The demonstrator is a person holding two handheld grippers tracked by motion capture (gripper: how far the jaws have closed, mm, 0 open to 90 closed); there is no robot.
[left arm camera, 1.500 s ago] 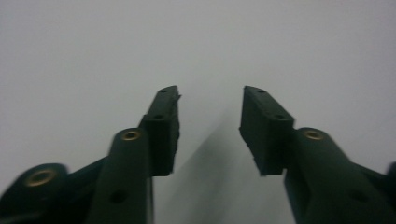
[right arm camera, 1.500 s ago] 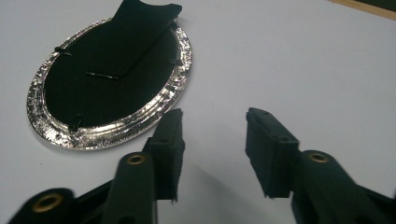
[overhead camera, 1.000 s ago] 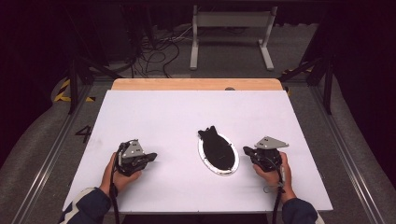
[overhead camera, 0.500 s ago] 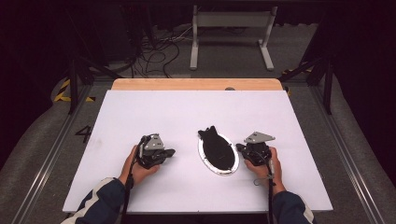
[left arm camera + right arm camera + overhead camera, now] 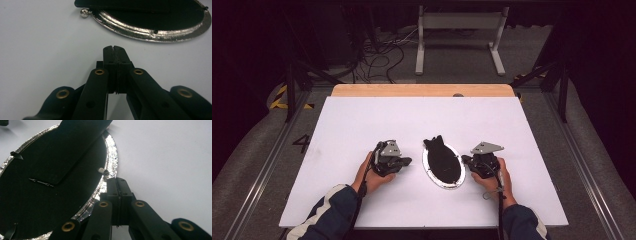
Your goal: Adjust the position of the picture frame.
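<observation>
An oval picture frame (image 5: 443,165) lies face down in the middle of the white table. Its black back (image 5: 50,195) faces up inside a silver rim (image 5: 140,30), and a black easel stand (image 5: 80,145) lies along it. My left gripper (image 5: 408,161) is shut and empty, and points at the frame's left side from a short gap away. Its tips (image 5: 115,48) rest just short of the rim, near a small silver ball (image 5: 84,13). My right gripper (image 5: 464,159) is shut too. Its tips (image 5: 117,181) sit at the rim's right edge beside a small turn clip (image 5: 103,171), with nothing between the jaws.
The white table top (image 5: 362,120) has bare room all round the frame, and a wooden strip (image 5: 422,90) runs along its far edge. Beyond it, cables (image 5: 382,55) and a metal stand (image 5: 459,30) are on the floor.
My left hand has slid right across the table to the frame. My right hand has edged left onto the frame's rim. Both grippers stayed shut.
</observation>
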